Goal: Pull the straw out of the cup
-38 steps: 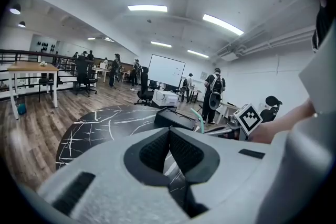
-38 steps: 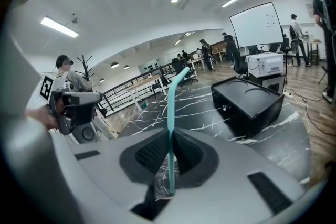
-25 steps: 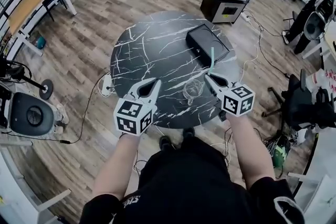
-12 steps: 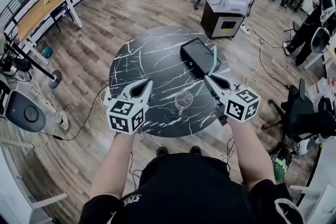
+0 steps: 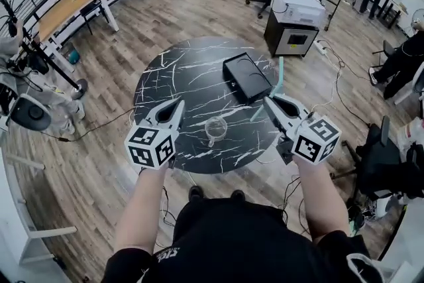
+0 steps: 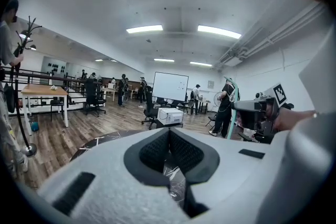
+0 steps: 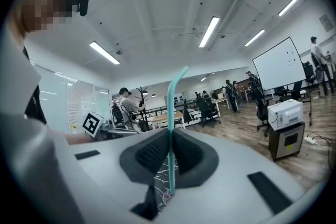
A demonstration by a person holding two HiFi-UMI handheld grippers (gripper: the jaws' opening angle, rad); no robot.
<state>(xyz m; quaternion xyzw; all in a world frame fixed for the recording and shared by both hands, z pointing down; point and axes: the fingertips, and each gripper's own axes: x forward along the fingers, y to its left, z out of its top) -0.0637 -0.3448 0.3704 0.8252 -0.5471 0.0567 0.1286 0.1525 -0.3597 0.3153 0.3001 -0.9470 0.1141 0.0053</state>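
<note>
A clear plastic cup (image 5: 214, 127) stands on the round black marble table (image 5: 173, 73), between my two grippers. The teal straw (image 5: 280, 75) is out of the cup and stands nearly upright to the right of it, with my right gripper (image 5: 268, 101) shut on it. In the right gripper view the straw (image 7: 171, 113) runs up through the closed jaws of the right gripper (image 7: 170, 132) and bends at its top. My left gripper (image 5: 177, 104) hovers left of the cup, shut and holding nothing. The left gripper (image 6: 169, 131) shows meeting jaws, with the straw (image 6: 231, 113) at the right.
A flat black box (image 5: 246, 76) lies on the table beyond the cup. A printer on a dark cabinet (image 5: 296, 23) stands behind the table, with cables on the floor (image 5: 331, 86). Office chairs, a wooden desk (image 5: 66, 10) and people stand around the room.
Both grippers have risen and drawn apart from the cup. The right one carried the straw up and to the right, away from the cup. The cup stayed on the table.
</note>
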